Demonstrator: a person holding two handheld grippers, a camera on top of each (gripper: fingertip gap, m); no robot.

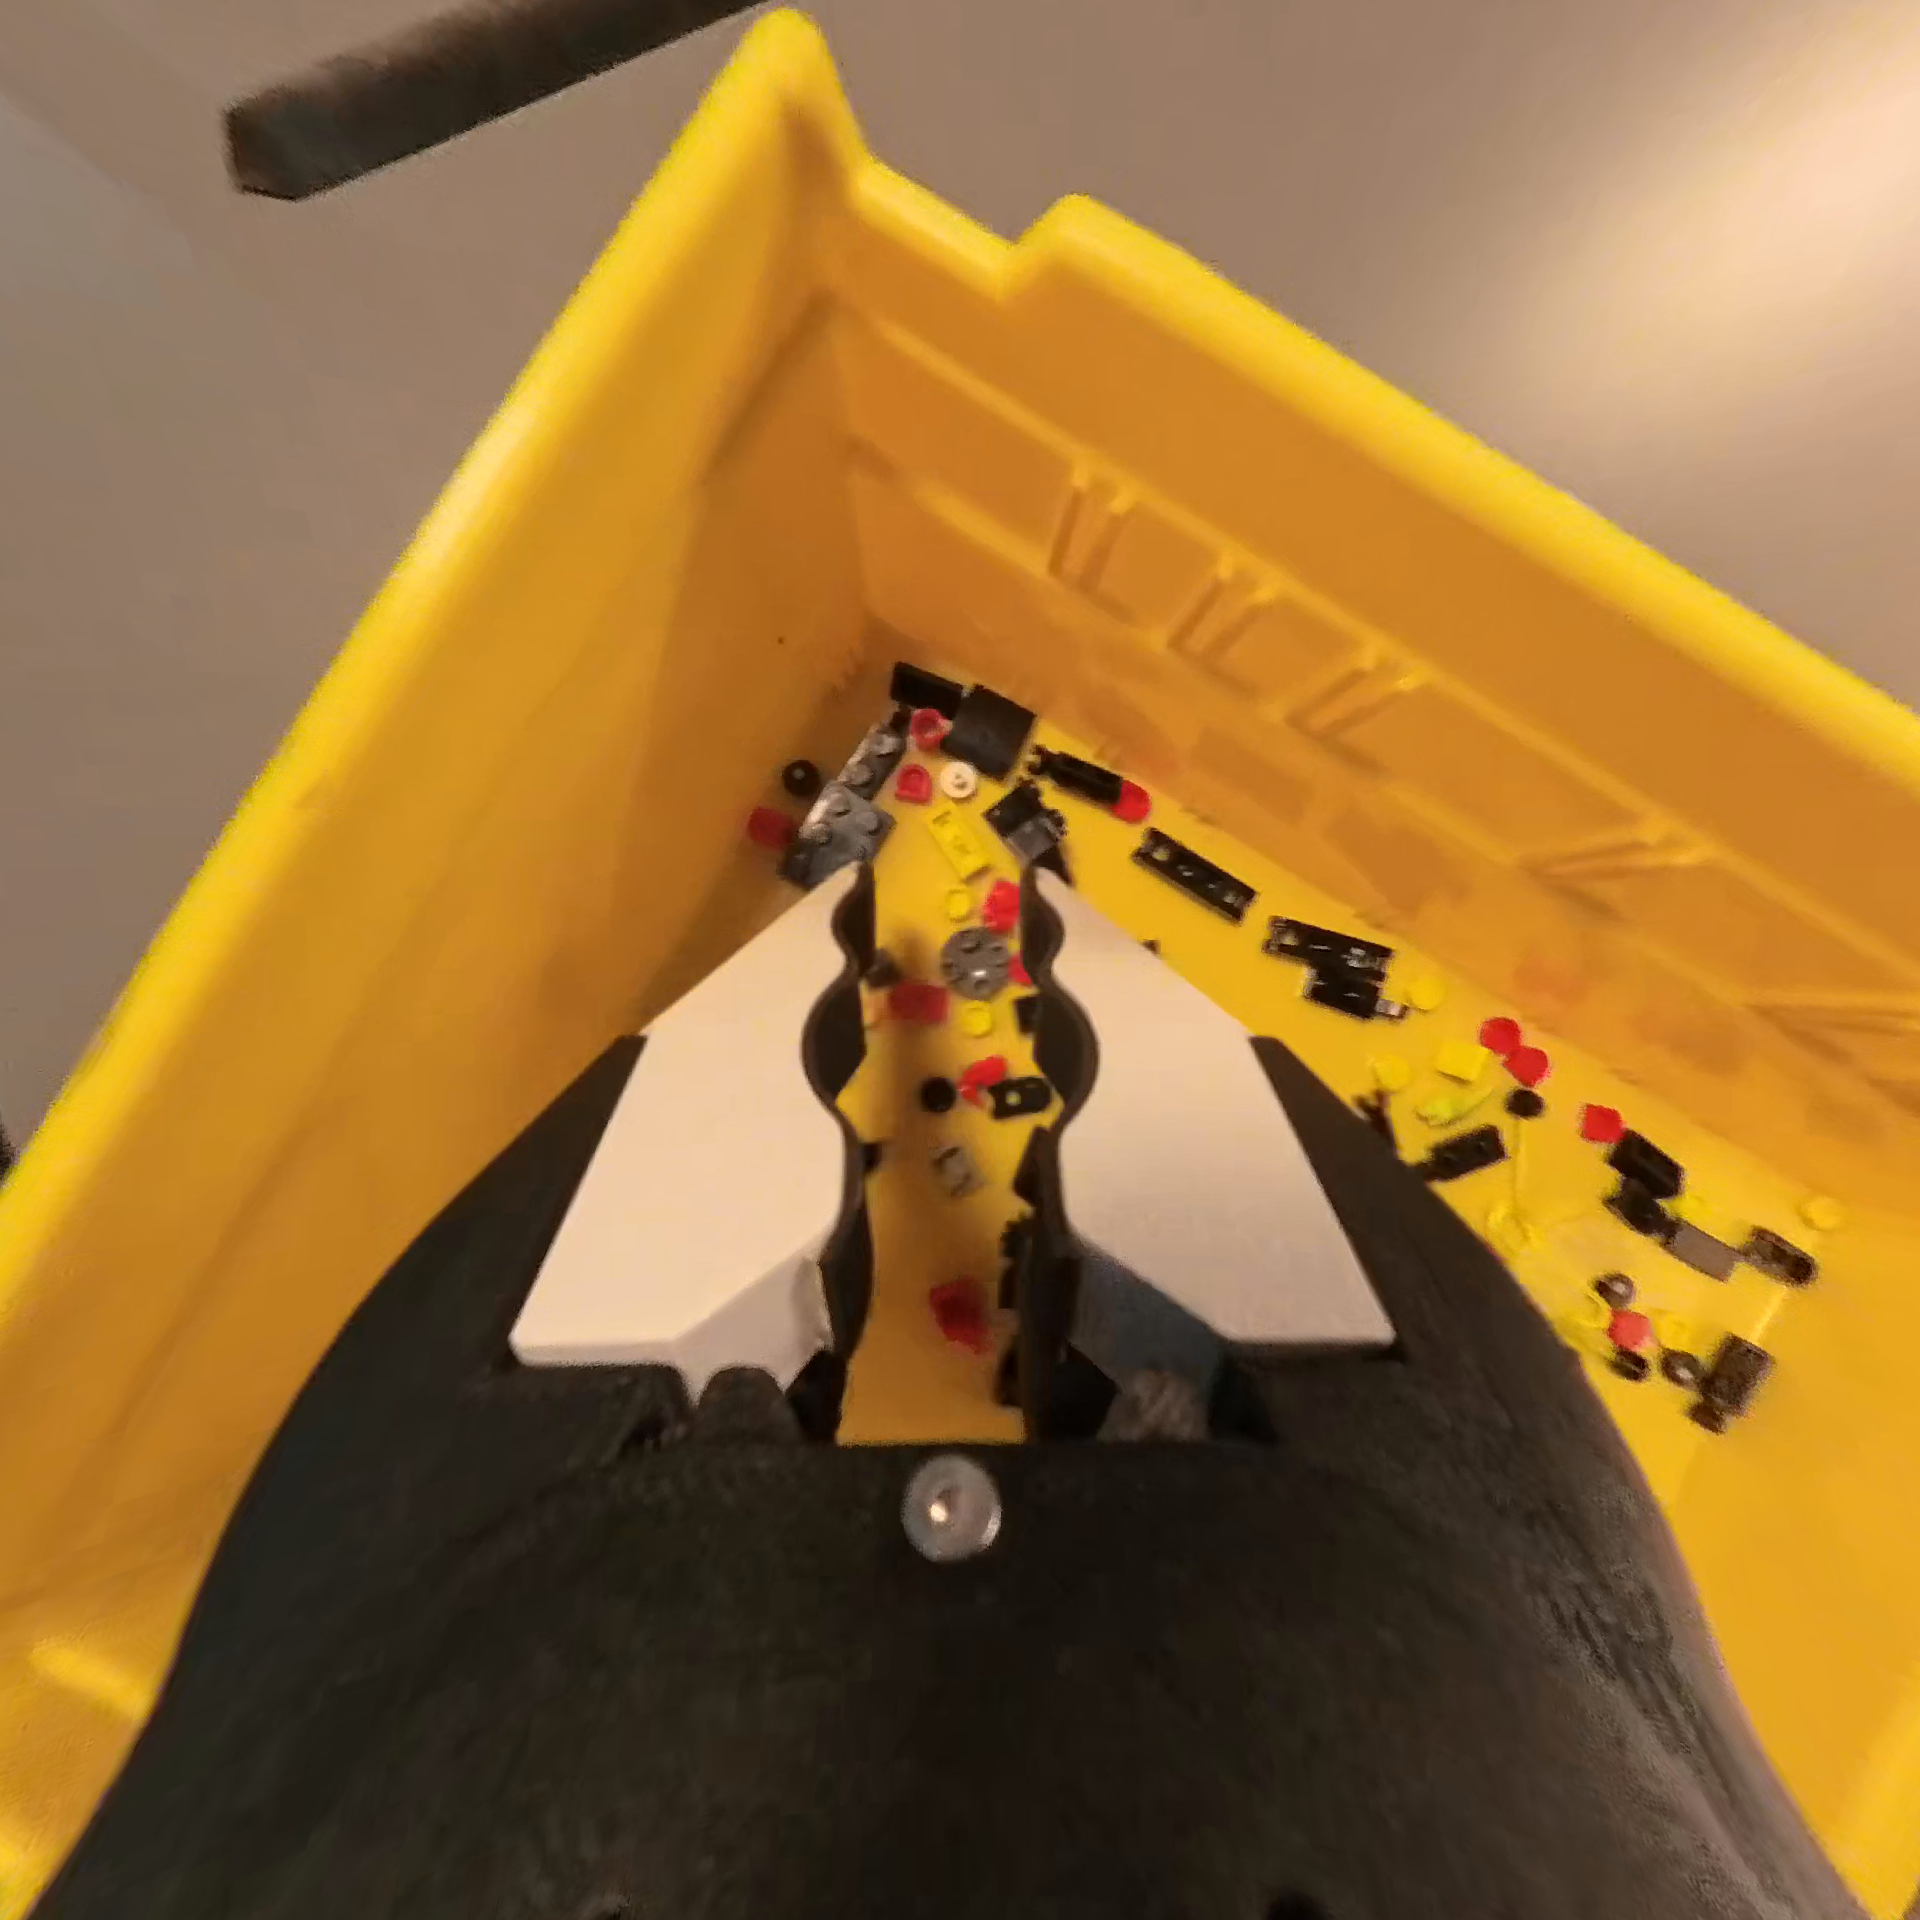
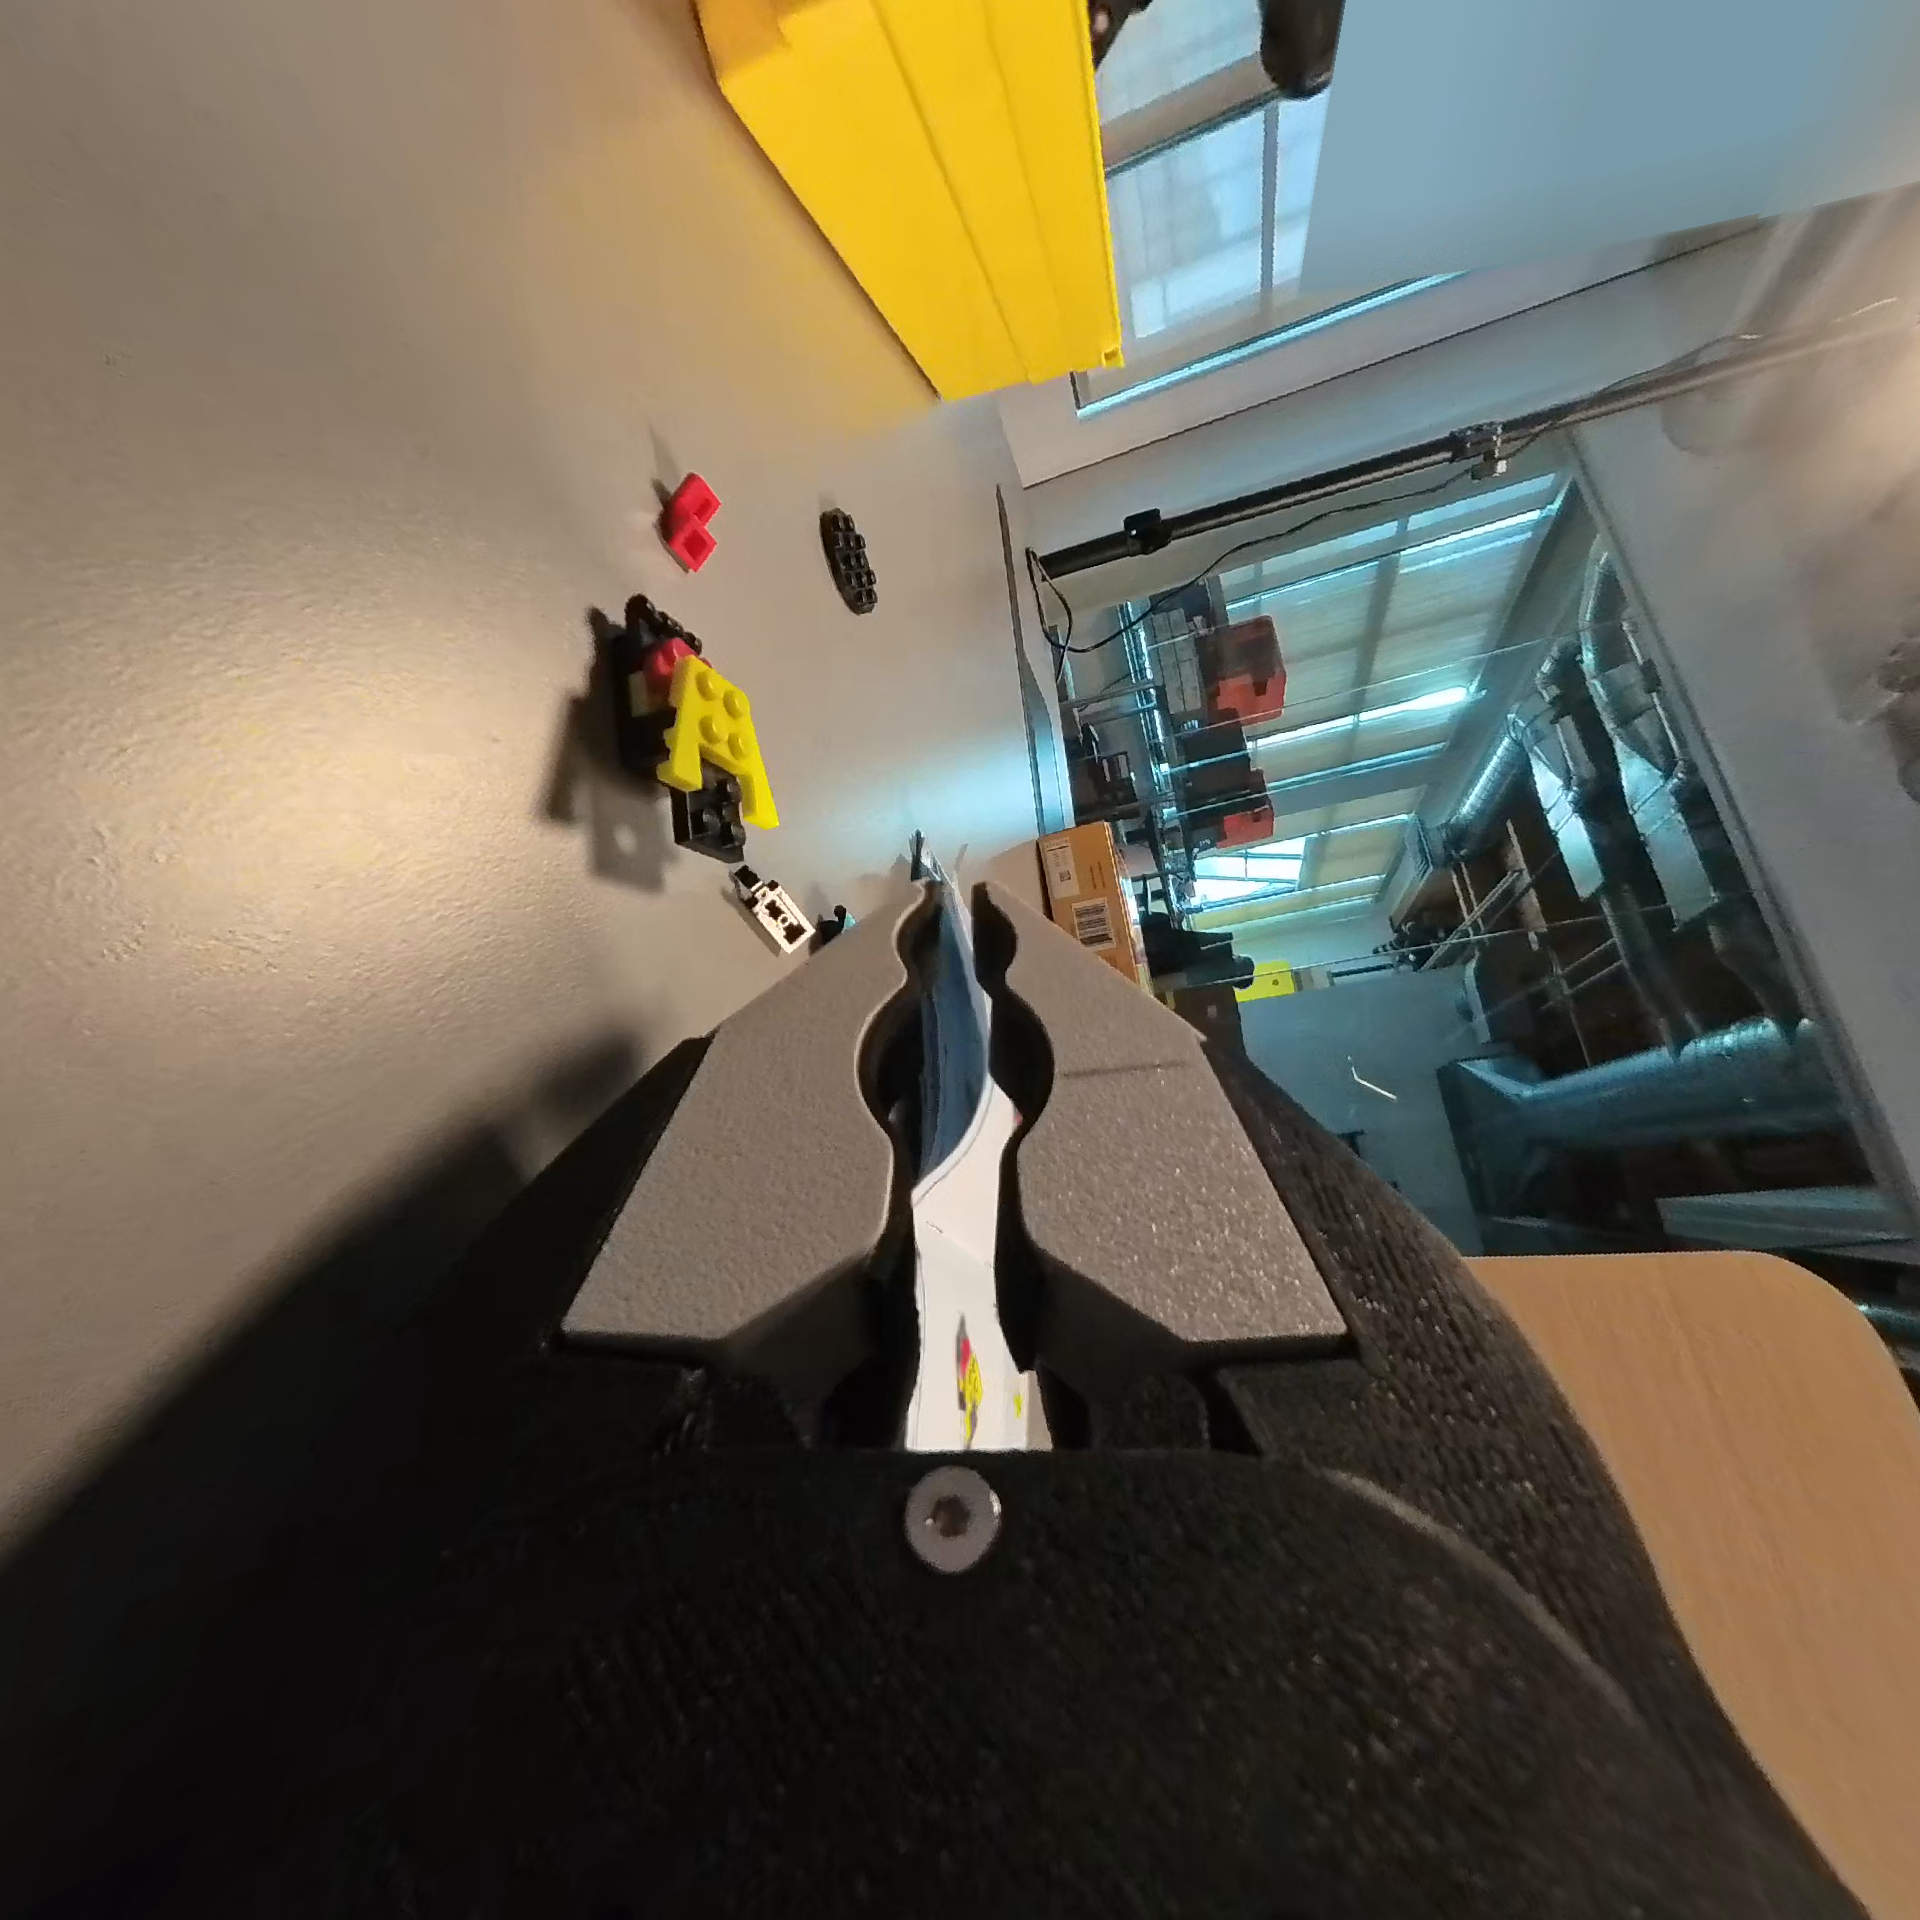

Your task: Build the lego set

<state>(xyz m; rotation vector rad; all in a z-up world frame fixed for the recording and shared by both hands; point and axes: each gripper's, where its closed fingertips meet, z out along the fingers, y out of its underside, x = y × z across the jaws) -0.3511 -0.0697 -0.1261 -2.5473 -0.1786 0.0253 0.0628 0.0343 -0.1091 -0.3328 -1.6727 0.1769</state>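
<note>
My left gripper (image 1: 945,878) is open and empty. It reaches down inside a yellow bin (image 1: 623,727) over loose small bricks: a grey round plate (image 1: 975,958), grey plates (image 1: 842,821), black plates (image 1: 1195,875) and a red piece (image 1: 961,1314). My right gripper (image 2: 951,891) is shut on a thin printed instruction booklet (image 2: 961,1174) just above the table. In the right wrist view a partial build of yellow, black and red bricks (image 2: 696,727) lies ahead of it. A red piece (image 2: 689,520) and a black round plate (image 2: 847,559) lie beyond that.
The yellow bin (image 2: 935,187) stands at the far end of the grey table in the right wrist view. A small black and white piece (image 2: 774,912) lies close to the right fingertips. A blurred dark bar (image 1: 468,94) shows beyond the bin's corner. The bin walls close in around the left gripper. About 45 cm separates my left fingertips from my right.
</note>
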